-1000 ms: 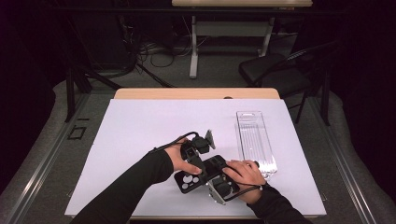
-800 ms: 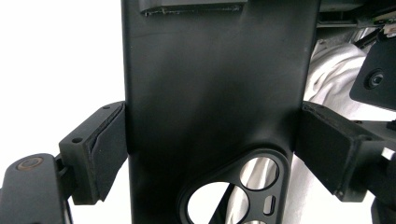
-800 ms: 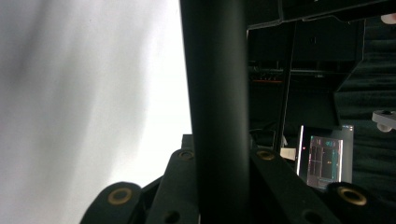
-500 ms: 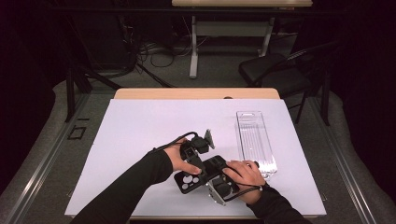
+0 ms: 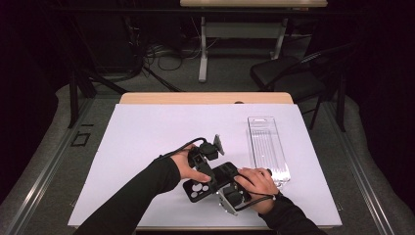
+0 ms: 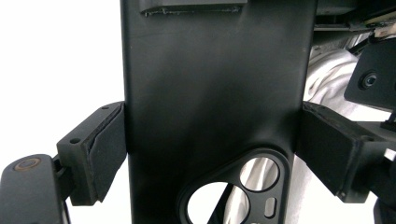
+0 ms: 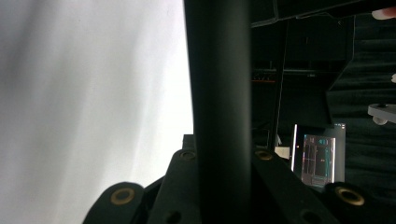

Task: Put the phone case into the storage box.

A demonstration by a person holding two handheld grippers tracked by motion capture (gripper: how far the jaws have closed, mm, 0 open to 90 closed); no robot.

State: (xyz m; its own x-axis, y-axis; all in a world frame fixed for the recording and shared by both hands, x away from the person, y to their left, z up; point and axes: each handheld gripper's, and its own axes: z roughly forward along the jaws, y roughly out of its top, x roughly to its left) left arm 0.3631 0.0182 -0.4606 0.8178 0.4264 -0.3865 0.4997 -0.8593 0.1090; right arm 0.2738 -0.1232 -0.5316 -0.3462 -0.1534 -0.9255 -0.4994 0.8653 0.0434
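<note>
A black phone case [image 5: 195, 188] with a camera cut-out is held over the near middle of the white table by both grippers. In the left gripper view the case [image 6: 210, 93] stands lengthways between the pads [image 6: 105, 149], which press on its two long edges, so my left gripper [image 6: 212, 154] is shut across its width. My left gripper [image 5: 205, 172] comes in from the far left side. My right gripper [image 5: 226, 183] comes in from the near right. In the right gripper view the case [image 7: 219, 93] is edge-on, with my right gripper [image 7: 219, 158] shut on its thin wall.
A clear plastic package tray [image 5: 267, 149] lies lengthways at the right of the white table cover [image 5: 147, 132]. Beyond the table's far wooden edge [image 5: 205, 98] stand a dark chair [image 5: 284, 73] and another table's legs, with cables on the floor.
</note>
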